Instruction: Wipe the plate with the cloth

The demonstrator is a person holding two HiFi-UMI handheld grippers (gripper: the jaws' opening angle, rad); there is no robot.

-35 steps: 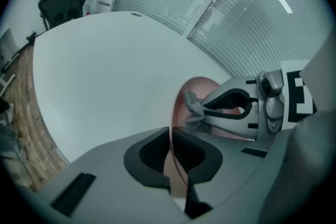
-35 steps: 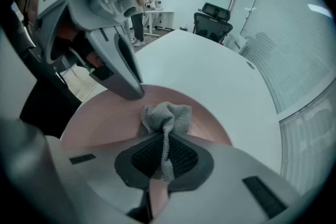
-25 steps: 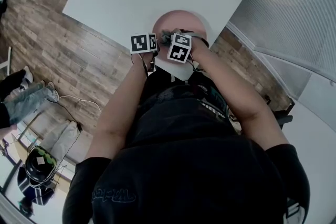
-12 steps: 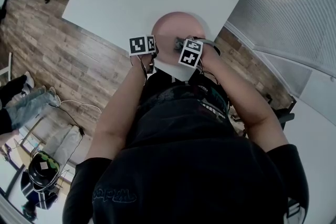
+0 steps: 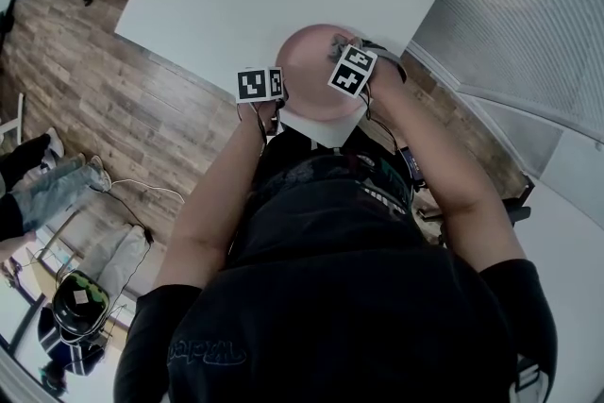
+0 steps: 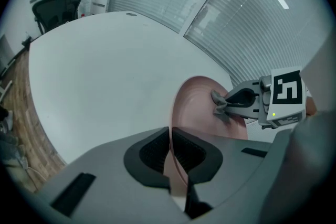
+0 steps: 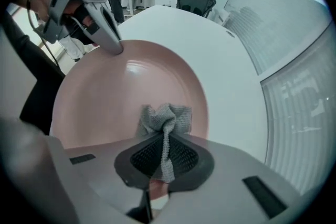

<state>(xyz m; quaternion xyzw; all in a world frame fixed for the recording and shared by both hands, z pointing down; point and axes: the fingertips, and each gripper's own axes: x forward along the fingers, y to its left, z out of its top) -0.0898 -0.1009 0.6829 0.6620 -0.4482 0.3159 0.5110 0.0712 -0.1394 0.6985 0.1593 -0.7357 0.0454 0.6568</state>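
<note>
My right tongs (image 7: 166, 139) are pinched tight on the gray cloth (image 7: 167, 117). A soft bunch of it pokes out past the tips and looks to be touching the pink plate (image 7: 115, 97), close to the plate's edge on that side. Across the plate, my left tongs (image 6: 170, 136) are nearly shut, squeezing the thin rim between them. The plate is at the near edge of the white counter (image 7: 226, 65), right in front of me. I cannot tell if it lies fully flat.

I think I am in the middle of wiping. To do it well, I should hold the rim firmly so the plate cannot slide. I should press the cloth down gently and rub in rounds over the middle and the edge. If I push too hard, the plate could tip off the counter.
</note>
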